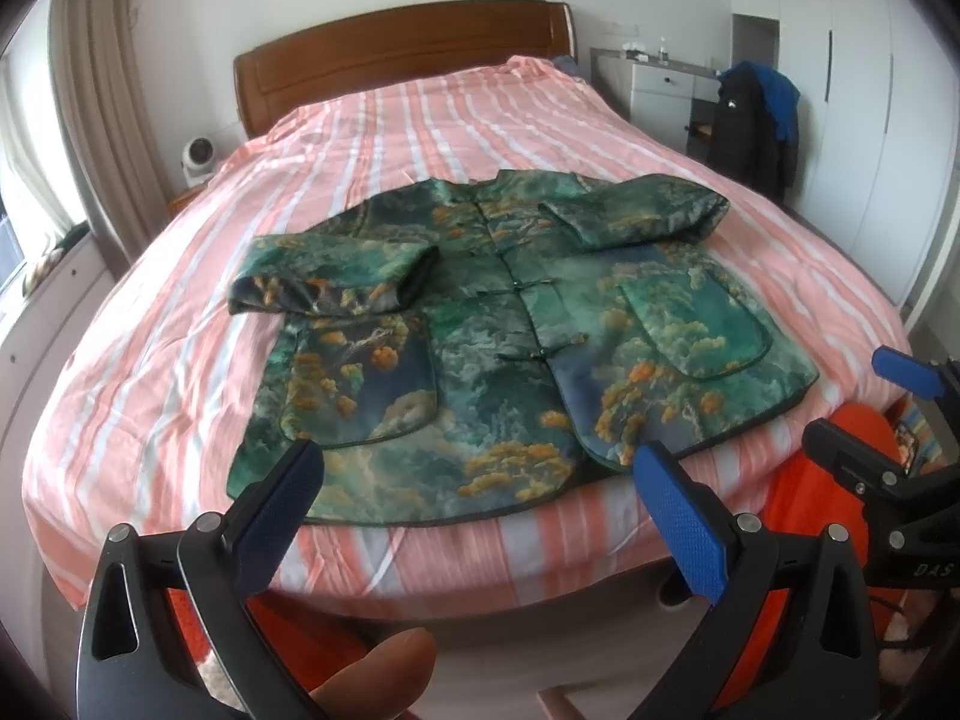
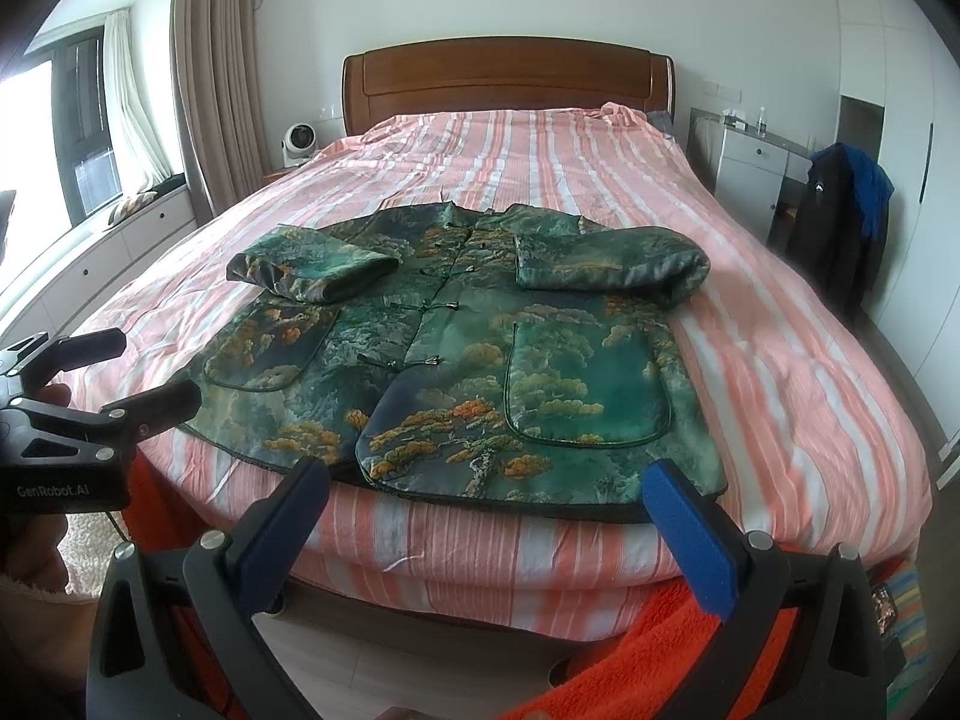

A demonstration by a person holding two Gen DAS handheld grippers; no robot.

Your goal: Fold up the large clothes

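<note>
- In mid-frame on the striped bed lies a green brocade jacket, front up, both sleeves folded in.
- It looks padded, soft and slippery; its bottom hem corners seem the best hold.
- Left gripper and right gripper are spread wide, grasping nothing, short of the hem.

jacket: its back and whatever lies under the two folded-in sleeves are hidden from us.
bed: we lose its near edge behind the gripper arms in both views.
left gripper: its handle is cut off at the bottom edge.
desk items: too small for us to name.
chair: covered by dark clothing; we cannot make out its frame.
</note>
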